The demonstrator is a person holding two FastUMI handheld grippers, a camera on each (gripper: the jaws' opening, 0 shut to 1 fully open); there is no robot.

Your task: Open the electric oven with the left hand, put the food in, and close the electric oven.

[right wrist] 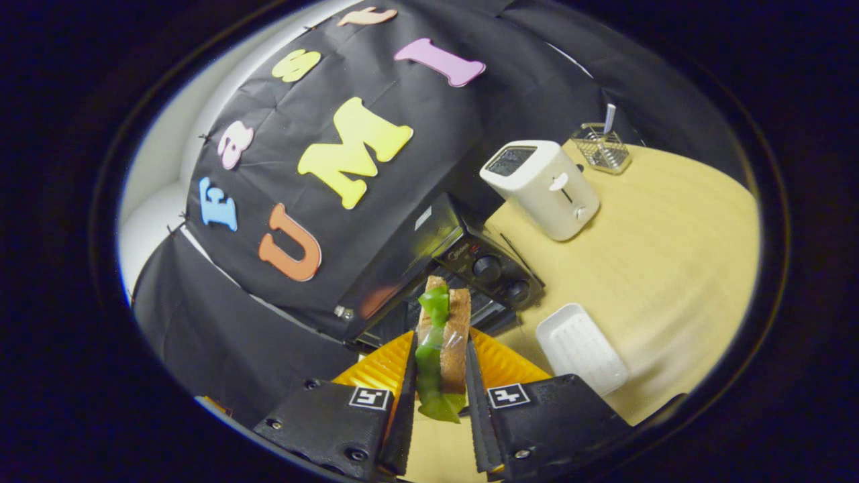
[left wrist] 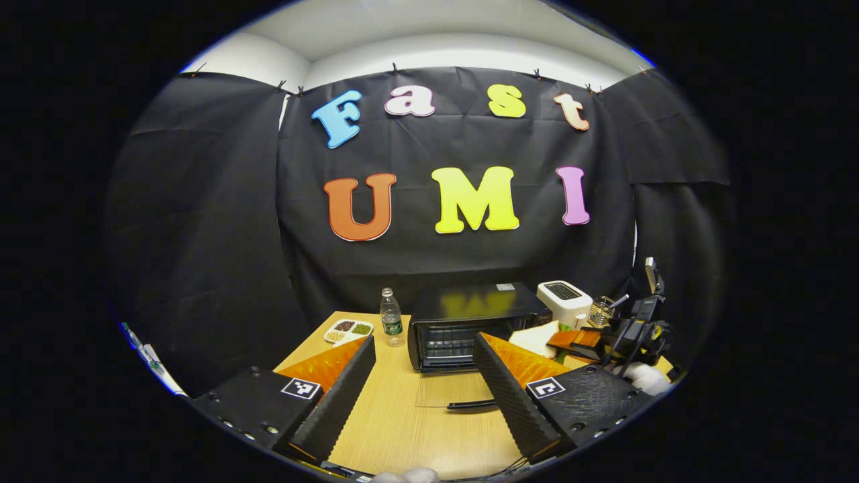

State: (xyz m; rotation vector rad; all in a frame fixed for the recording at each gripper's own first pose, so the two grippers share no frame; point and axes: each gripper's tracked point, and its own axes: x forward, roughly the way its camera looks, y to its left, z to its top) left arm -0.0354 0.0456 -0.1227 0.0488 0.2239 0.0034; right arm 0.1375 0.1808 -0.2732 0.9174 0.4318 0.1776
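Left gripper [left wrist: 423, 376] spread wide, empty, facing the open electric oven [left wrist: 470, 325]. Right gripper [right wrist: 439, 382] clamped on the sandwich [right wrist: 443, 342].

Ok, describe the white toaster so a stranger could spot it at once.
Start at the wooden table, then find the black oven. The toaster stands just beside the oven's knob end: a white box with a top slot, taller than the flat white tray.

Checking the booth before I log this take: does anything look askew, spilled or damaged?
Nothing stands out. The oven door lies open on the table, as the task needs, and the right tool grips the sandwich intact.
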